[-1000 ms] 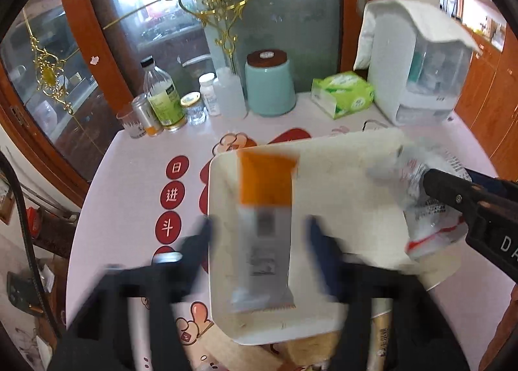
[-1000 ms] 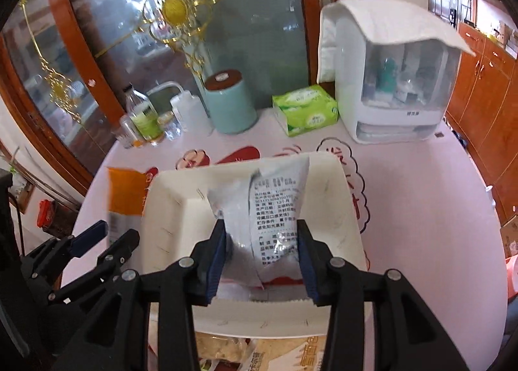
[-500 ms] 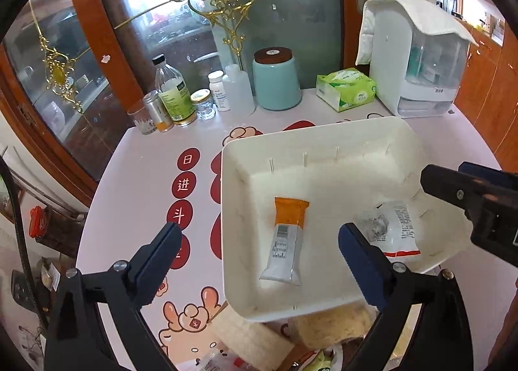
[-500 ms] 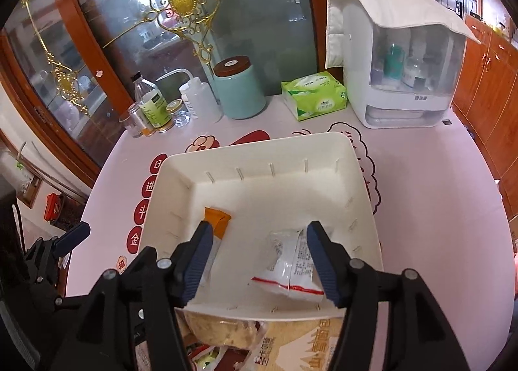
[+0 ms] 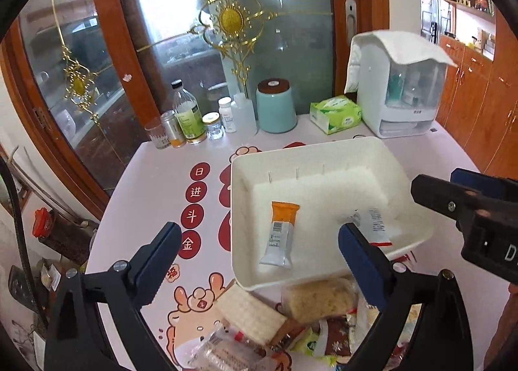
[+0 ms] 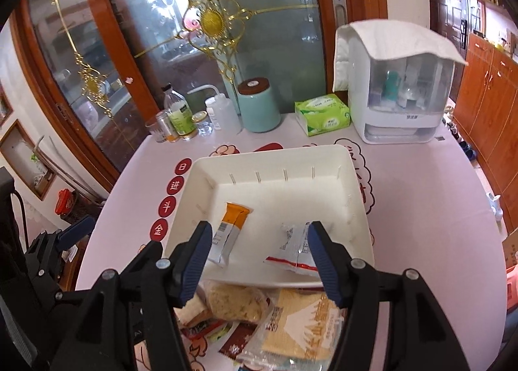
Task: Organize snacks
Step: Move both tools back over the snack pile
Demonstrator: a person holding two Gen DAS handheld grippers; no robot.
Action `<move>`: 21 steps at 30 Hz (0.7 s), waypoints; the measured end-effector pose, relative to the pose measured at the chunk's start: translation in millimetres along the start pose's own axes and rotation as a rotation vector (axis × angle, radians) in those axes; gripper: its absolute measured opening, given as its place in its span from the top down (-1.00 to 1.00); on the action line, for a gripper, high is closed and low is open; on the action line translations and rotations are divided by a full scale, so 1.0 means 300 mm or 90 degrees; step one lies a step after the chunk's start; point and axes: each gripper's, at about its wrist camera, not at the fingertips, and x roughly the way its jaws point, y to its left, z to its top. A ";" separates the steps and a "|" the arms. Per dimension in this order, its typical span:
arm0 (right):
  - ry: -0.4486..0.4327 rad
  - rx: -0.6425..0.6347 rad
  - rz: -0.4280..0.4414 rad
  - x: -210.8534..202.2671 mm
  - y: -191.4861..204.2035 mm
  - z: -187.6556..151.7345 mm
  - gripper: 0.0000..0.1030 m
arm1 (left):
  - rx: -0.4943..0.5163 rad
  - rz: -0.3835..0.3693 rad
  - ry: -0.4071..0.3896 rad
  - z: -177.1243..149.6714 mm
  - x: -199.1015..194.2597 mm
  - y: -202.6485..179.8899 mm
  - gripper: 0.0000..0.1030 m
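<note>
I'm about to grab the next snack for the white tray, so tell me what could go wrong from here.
1. The loose snacks overlap in a heap against the near edge of the white tray; the right gripper, whose jaws are opening and empty, may pinch two wrappers at once.
2. Reaching down there could nudge the tray.
3. The left gripper is open and close beside the right one; both reaching into that heap could collide.

White tray [image 6: 200, 206], orange-topped snack bar [image 6: 230, 232], blue-padded tools.
</note>
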 end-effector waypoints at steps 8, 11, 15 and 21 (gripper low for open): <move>-0.025 -0.015 0.024 -0.168 0.020 -0.102 -0.42 | -0.026 -0.005 -0.034 -0.092 -0.195 0.025 -0.90; -0.031 -0.019 0.032 -0.217 0.022 -0.145 -0.46 | -0.025 -0.001 -0.050 -0.132 -0.258 0.036 -0.96; -0.035 -0.024 0.042 -0.276 0.022 -0.209 -0.49 | -0.040 0.002 -0.058 -0.199 -0.327 0.065 -0.99; -0.033 -0.061 0.036 -0.316 0.028 -0.312 -0.51 | -0.063 0.010 -0.035 -0.316 -0.369 0.132 -0.99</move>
